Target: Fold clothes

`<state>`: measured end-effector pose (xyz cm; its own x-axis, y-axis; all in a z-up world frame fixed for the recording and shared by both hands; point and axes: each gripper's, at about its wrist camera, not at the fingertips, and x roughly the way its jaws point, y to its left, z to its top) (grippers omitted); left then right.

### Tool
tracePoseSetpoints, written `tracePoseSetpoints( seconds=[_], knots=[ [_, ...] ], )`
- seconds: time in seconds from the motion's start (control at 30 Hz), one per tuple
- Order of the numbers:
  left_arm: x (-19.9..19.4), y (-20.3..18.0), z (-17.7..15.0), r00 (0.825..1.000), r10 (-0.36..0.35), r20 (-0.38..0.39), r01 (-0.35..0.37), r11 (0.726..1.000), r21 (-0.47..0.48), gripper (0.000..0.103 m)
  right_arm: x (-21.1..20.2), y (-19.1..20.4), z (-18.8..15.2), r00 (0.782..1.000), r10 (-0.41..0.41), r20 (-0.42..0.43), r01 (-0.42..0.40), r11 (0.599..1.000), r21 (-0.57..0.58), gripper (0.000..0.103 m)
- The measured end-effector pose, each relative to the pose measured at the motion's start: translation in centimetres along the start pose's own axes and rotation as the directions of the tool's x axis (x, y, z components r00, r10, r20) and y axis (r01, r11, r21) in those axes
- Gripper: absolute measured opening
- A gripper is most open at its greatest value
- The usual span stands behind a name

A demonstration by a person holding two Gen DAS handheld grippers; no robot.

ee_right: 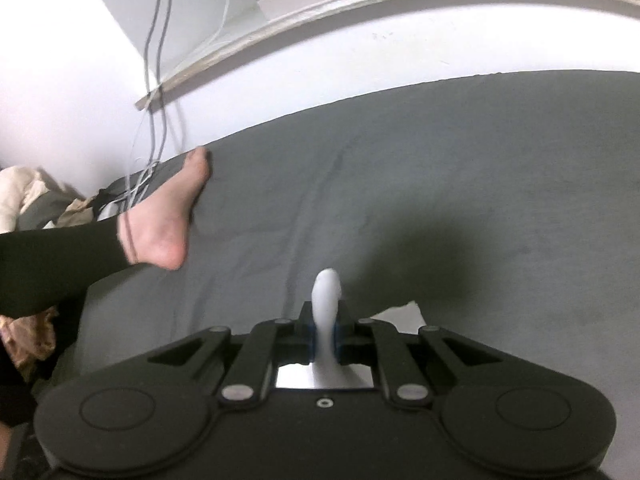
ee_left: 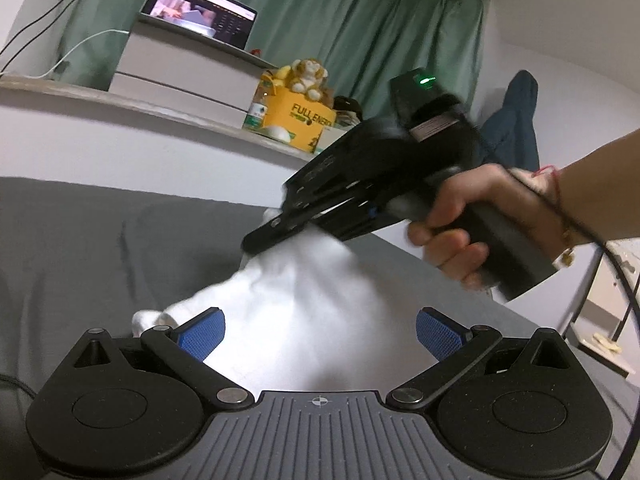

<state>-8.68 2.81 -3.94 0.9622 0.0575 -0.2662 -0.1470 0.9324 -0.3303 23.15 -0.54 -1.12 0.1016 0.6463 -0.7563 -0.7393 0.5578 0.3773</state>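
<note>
**White garment lifted over grey bed**

Left wrist view: "FULL ENERG" is read on a yellow box [ee_left: 298,120] on the ledge. The left gripper [ee_left: 320,334] is spread wide above the white garment [ee_left: 304,300], which is drawn up toward the right gripper [ee_left: 260,240].

Right wrist view: a fold of the garment is pinched upright between the right gripper's blue pads [ee_right: 338,336], over the grey bedsheet [ee_right: 440,168].

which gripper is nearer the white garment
Right. The right gripper is shut on a pinch of the white garment, lifting it; the left gripper is open, pads either side of the cloth, not gripping.
</note>
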Motion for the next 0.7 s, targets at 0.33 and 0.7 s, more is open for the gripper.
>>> tracePoseSetpoints(
  seconds=[0.33, 0.7],
  knots=[
    [3.5, 1.4, 0.9, 0.985, 0.006, -0.175, -0.009, 1.0, -0.014, 0.103, 4.4, -1.0, 0.4, 0.979, -0.182, -0.088, 0.188, 0.98, 0.063, 0.01],
    [3.4, 0.8, 1.0, 0.978, -0.003, -0.209, 0.003, 1.0, -0.002, 0.103, -7.9, 4.2, -3.8, 0.944, -0.279, 0.174, 0.275, 0.96, 0.044, 0.047]
  ],
)
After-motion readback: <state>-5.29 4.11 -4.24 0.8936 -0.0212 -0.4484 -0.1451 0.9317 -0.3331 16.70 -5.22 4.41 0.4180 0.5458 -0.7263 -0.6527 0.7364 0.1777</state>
